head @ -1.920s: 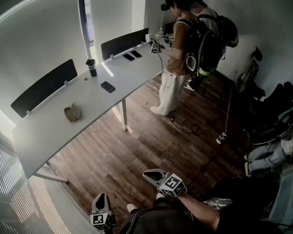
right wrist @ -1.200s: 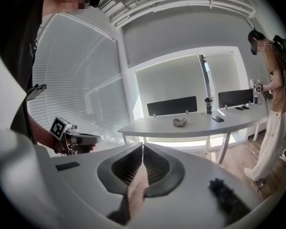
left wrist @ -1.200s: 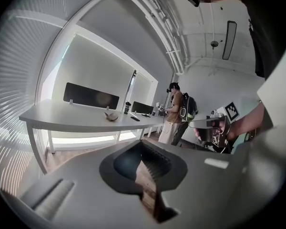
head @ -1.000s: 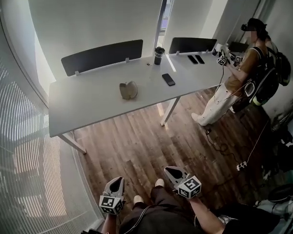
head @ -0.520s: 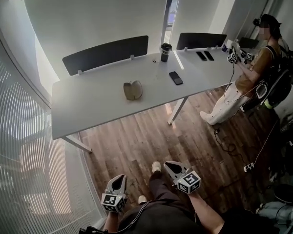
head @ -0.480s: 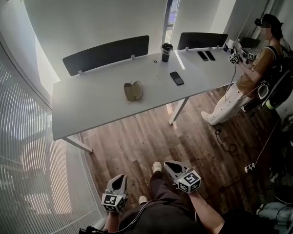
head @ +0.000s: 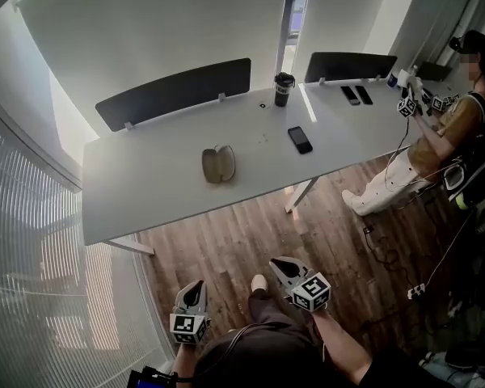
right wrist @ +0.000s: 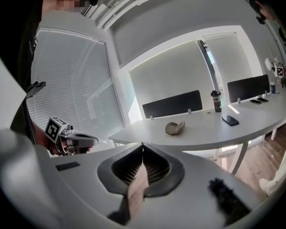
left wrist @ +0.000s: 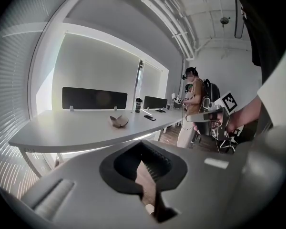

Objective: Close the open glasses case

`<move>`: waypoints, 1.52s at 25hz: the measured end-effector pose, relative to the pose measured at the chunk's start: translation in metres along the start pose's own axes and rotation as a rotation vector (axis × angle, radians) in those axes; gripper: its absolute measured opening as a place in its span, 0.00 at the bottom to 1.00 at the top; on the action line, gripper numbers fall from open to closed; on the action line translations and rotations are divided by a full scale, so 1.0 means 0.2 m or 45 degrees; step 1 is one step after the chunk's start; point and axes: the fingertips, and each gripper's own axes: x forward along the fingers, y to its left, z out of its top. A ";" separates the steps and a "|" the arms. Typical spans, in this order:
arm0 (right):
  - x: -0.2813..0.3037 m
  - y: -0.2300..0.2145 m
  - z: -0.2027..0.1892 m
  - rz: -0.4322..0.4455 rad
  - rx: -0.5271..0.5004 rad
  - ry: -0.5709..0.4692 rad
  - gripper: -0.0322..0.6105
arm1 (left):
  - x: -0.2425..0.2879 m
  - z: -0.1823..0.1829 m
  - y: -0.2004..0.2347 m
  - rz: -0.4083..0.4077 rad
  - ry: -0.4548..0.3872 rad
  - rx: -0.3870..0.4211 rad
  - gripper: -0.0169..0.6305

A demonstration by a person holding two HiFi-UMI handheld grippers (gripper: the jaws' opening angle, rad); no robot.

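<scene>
The glasses case (head: pixel 218 163) lay open on the white table (head: pixel 145 192), its two tan halves spread side by side like a clamshell, hollow sides up. Right of the case a black smartphone (head: pixel 300 139) lay flat on the tabletop. Beyond the case and to its right, a dark travel mug (head: pixel 283 89) stood upright near the table's far edge. Directly behind the case a dark divider panel (head: pixel 174 92) ran along that edge, and a second panel (head: pixel 349 65) stood farther right. Two more dark phones (head: pixel 356 95) lay well right of the case, past the mug. Another person (head: pixel 449 128) stood at the table's right end, far from the case, holding marker-cubed grippers.

On the near side, well apart from the case, both grippers hung over the wood floor (head: pixel 250 233). The left gripper (head: pixel 195 286) was clenched on nothing, its jaws pressed together. The right gripper (head: pixel 278 263) was clenched and empty too, and both pointed toward the case.
</scene>
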 end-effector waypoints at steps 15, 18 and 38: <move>0.28 -0.47 0.20 0.305 -0.030 0.093 0.06 | 0.67 0.46 -0.23 -0.224 -0.095 -0.013 0.04; 0.32 -0.49 0.26 0.346 0.005 0.060 0.06 | 0.71 0.49 -0.20 -0.212 -0.086 -0.030 0.04; 0.62 -0.80 0.44 0.328 -0.018 0.046 0.06 | 1.12 0.60 0.27 -0.074 -0.053 -0.067 0.04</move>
